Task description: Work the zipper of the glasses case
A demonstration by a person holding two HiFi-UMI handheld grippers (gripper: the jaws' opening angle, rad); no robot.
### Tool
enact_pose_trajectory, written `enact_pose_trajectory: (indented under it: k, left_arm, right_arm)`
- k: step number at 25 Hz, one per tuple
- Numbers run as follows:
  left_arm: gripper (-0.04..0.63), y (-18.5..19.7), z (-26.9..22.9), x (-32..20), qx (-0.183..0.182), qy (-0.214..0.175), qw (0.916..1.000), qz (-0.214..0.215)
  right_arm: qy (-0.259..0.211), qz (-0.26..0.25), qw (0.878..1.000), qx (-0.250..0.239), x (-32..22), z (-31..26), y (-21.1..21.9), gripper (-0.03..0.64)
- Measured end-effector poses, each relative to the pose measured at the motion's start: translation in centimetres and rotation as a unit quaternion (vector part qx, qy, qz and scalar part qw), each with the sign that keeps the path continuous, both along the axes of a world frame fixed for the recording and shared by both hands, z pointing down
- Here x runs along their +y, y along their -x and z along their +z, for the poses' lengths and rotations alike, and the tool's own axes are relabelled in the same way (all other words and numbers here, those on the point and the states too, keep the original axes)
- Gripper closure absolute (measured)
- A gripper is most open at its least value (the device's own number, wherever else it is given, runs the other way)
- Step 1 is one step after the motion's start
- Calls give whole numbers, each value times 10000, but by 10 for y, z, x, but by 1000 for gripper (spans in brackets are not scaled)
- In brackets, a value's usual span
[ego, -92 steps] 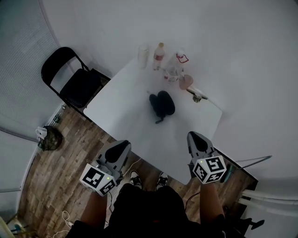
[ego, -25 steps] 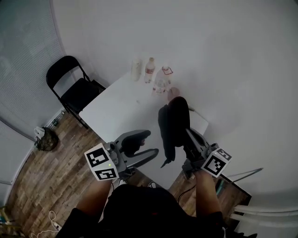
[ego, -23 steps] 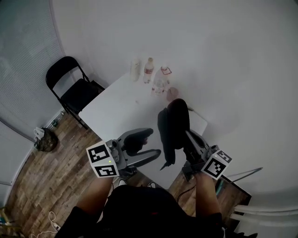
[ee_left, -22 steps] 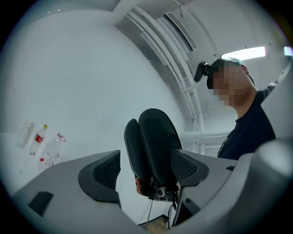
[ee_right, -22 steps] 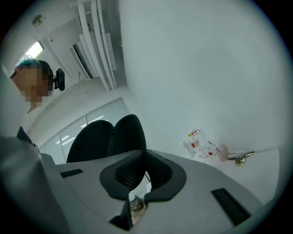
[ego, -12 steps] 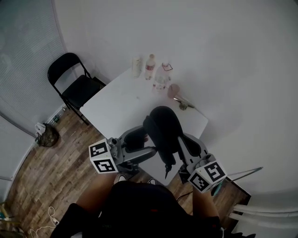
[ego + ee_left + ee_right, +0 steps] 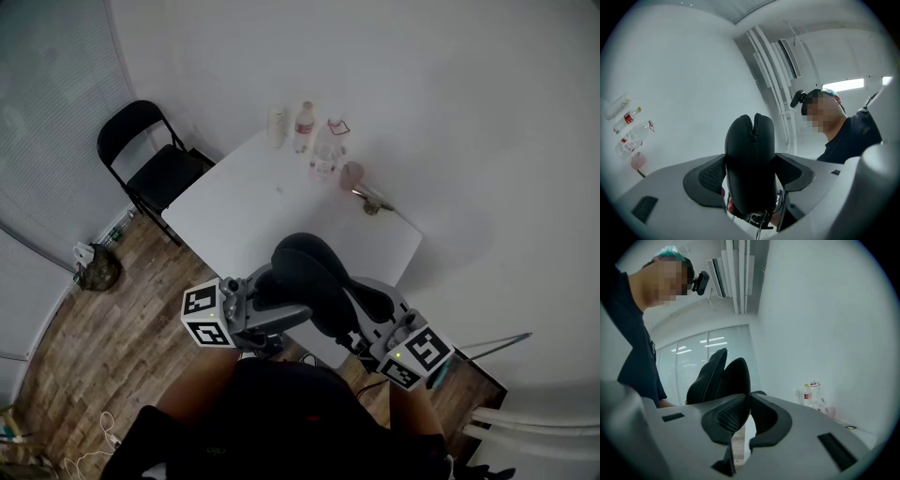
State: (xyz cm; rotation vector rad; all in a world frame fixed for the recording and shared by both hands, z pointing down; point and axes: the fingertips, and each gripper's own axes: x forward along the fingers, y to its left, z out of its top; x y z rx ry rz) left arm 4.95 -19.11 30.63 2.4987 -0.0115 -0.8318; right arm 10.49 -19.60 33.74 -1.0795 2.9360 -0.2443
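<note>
The black glasses case [image 7: 314,279] is held up in the air in front of my body, above the table's near edge. My left gripper [image 7: 289,298] straddles the case's middle from the left; its jaws are closing and both pads touch the case's sides. In the left gripper view the case [image 7: 750,145] fills the gap of the left gripper [image 7: 751,176], zipper seam [image 7: 753,125] facing the camera. My right gripper [image 7: 364,317] is shut on the case's lower end. In the right gripper view the case [image 7: 725,376] rises from the right gripper [image 7: 746,405], its two halves slightly parted.
The white table [image 7: 272,202] stands below and beyond the grippers. Bottles [image 7: 305,122], a pink cup [image 7: 352,175] and a small tool sit at its far edge. A black folding chair [image 7: 155,159] stands to the left on the wood floor, near a dark bag [image 7: 94,272].
The right gripper lifted the case off the table and tipped it toward my body. The left gripper came in from the left and its jaws now sit around the case.
</note>
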Motion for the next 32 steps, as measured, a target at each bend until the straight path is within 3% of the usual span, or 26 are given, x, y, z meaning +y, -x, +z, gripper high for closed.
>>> enact_pose_trajectory:
  k: [3,8,14,17,19,21,25,32]
  left_arm:
    - [273,7,-1,-2,207,64,9996,163]
    - [287,7,1,-3,160,39,9996,214]
    - [322,12,2,-22,214,264,9994,-33]
    - [328,17,-1,-24,204,328,9991,-178]
    - [328,19,-3,-24,178,328,9989,-286]
    - [328,18,-4,-23,147,309,9989,-310]
    - [328,11,-7,-25,-17,188,9994,-285]
    - [328,4,-6,-28,-355,152,9982,-469]
  right_arm:
    - [-69,-414,9986,-319,6,-6,4,557]
    - [-58,-938,9925,-783,11,-9,-1,537]
    - [580,-1037,9738,-1939,1,-14,-31,514]
    - [663,-1068,9681,-2166,3,-18,-31,484]
    - [703,-1192,9629,-2318,5,-21,-19,358]
    - [726,-1275,9625,-2282,6,-17,-3,316]
    - [933,-1571,9576,-2227,4,-10,21,305]
    - [795,-1389,9525,-2589,-4,-15,15,339]
